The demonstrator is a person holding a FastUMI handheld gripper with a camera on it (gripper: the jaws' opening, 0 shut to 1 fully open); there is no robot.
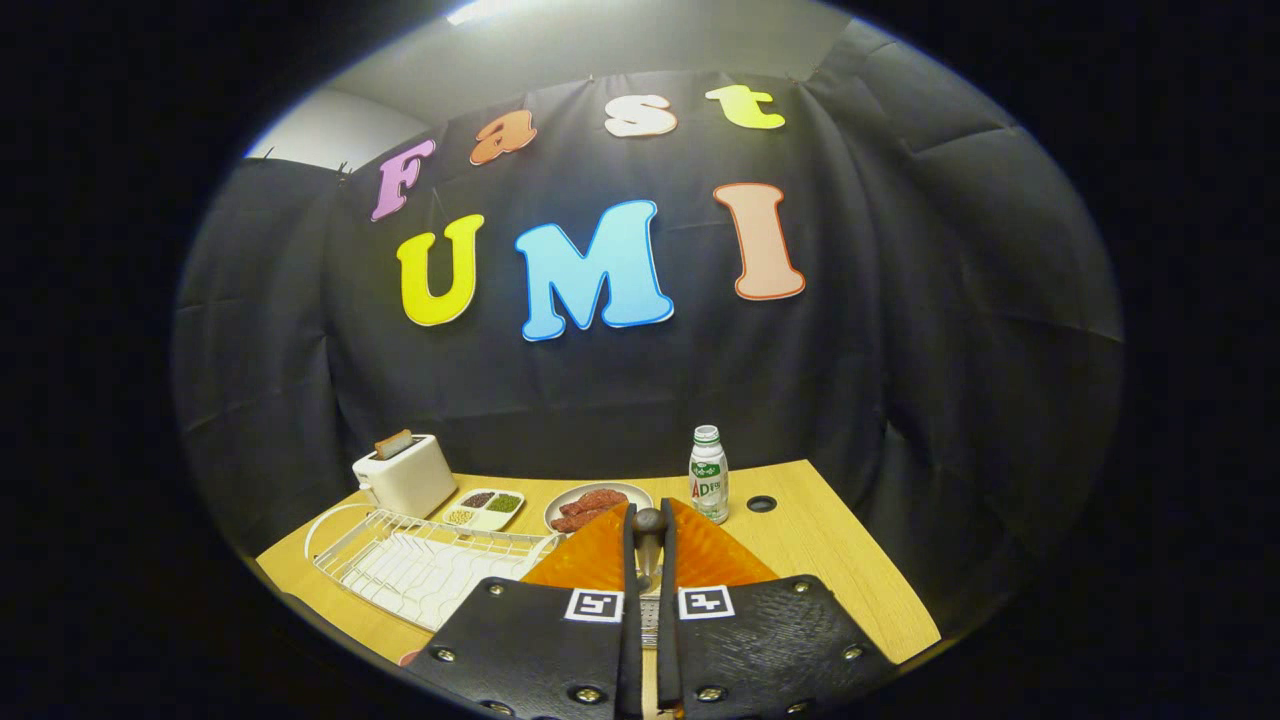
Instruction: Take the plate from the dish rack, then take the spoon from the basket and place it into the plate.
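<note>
Fingers of the gripper (648,560) pinch narrow on the spoon (647,535), held above the orange plate (590,560) beside the empty dish rack (420,565); risk: the thin handle slips or swivels, dropping onto the table (830,560).

Orange ribbed plate (590,560); white wire dish rack (420,565); white toaster (405,475); light wood table (840,570); dark-handled spoon (647,535).

table (830,560): matt wood | dish rack (420,565): white wire | plate (590,555): glossy, ribbed orange | bottle (708,480): plastic
</note>
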